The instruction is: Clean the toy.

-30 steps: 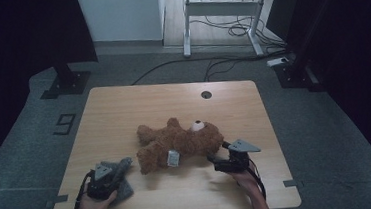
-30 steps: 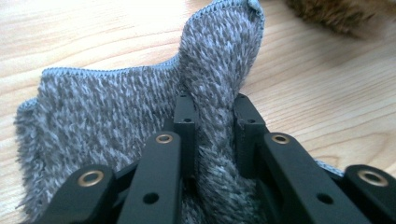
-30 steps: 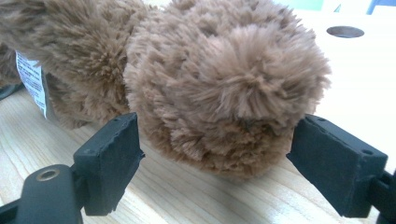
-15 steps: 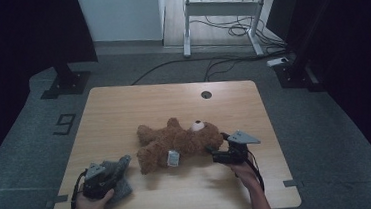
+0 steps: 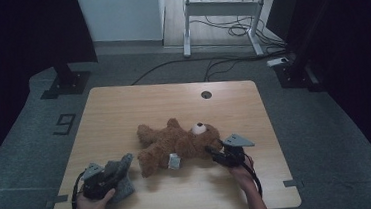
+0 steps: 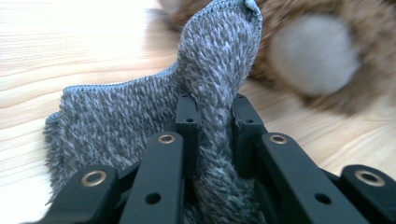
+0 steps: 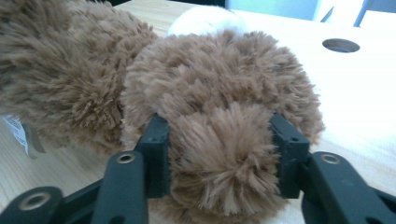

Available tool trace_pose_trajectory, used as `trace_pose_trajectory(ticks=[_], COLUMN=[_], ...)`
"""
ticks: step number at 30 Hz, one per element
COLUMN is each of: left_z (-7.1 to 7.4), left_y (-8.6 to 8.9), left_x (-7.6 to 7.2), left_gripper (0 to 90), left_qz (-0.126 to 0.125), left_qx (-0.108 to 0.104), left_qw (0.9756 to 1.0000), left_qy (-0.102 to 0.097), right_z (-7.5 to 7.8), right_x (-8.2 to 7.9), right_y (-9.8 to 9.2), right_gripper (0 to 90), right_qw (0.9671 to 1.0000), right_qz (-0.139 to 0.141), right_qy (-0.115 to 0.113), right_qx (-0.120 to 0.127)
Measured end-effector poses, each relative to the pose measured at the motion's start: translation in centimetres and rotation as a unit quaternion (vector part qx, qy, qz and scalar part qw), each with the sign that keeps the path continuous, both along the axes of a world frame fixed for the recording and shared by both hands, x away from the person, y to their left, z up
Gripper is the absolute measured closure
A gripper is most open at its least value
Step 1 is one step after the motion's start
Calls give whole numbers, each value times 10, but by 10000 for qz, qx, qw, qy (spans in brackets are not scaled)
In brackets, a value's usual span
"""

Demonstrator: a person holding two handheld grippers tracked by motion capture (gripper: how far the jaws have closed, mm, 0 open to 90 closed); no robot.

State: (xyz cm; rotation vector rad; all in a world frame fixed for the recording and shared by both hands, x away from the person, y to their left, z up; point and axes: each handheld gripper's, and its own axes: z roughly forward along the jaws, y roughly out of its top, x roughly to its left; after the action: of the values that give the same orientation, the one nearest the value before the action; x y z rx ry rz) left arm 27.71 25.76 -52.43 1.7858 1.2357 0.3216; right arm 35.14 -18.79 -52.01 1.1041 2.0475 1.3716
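Note:
A brown teddy bear point(image 5: 176, 144) lies on its back in the middle of the wooden table point(image 5: 138, 103), its white snout point(image 5: 200, 129) pointing up. My right gripper point(image 5: 212, 151) is at the bear's head end. Its jaws have just been closing and now press on a fluffy brown lobe point(image 7: 219, 140) of the bear, ear or paw I cannot tell. Near the front left edge, my left gripper point(image 5: 113, 174) is shut on a fold of grey knitted cloth point(image 6: 116, 121). The cloth point(image 5: 123, 185) rests on the table beside the bear's leg.
A white label point(image 5: 174, 161) sticks out of the bear's side. A round cable hole point(image 5: 206, 94) sits near the table's far edge. Behind the table stand a white desk frame point(image 5: 219, 16) with loose cables and dark stands on the floor.
The right gripper's jaws have closed onto the bear's fluffy lobe. The left hand with the grey cloth has stayed in place.

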Motion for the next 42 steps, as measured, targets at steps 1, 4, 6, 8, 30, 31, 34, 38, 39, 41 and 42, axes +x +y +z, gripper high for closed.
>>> trace_pose_trajectory(ticks=[1, 4, 6, 8, 30, 31, 34, 38, 39, 41, 42], left_z=[1, 3, 4, 6, 78, 82, 86, 74, 70, 60, 54], left_y=[-6, -13, -16, -20, -55, -65, -101, -152, -157, -166, -167], left_x=[0, 1, 2, 3, 14, 16, 21, 36, 39, 43, 46], left_gripper=[766, 766, 767, 767, 770, 770, 772, 772, 770, 770, 770], left_qz=[-105, -189, -235, -280, -720, -820, -1112, -1321, -1339, -1327, -1319], left_qx=[-84, -50, -97, -81, -380, -348, -98, 81, 76, 83, 74], left_qw=[9999, 9998, 9997, 9996, 9922, 9914, 9889, 9888, 9889, 9897, 9902], left_qy=[-5, -14, -29, -60, -948, -963, -978, -691, -638, -534, -447], right_z=[-1, -1, -2, -2, -1, -1, -1, -1, -2, -2, -2], right_x=[-2, -5, -7, -9, -35, -35, -35, -35, -36, -36, -36], right_y=[0, -1, -1, -2, 0, 0, -1, -1, -1, -2, -2], right_gripper=[545, 558, 569, 577, 581, 581, 581, 582, 582, 581, 581], right_qw=[10000, 10000, 10000, 10000, 9999, 9999, 9999, 9999, 9999, 9999, 9999], right_qz=[-6, -18, -41, -46, -128, -127, -108, -98, -96, -92, -92], right_qy=[-7, -29, -28, -11, 30, 36, 43, 34, 39, 39, 39], right_qx=[-30, -80, -74, -83, -29, -27, -14, 3, 9, 14, 14])
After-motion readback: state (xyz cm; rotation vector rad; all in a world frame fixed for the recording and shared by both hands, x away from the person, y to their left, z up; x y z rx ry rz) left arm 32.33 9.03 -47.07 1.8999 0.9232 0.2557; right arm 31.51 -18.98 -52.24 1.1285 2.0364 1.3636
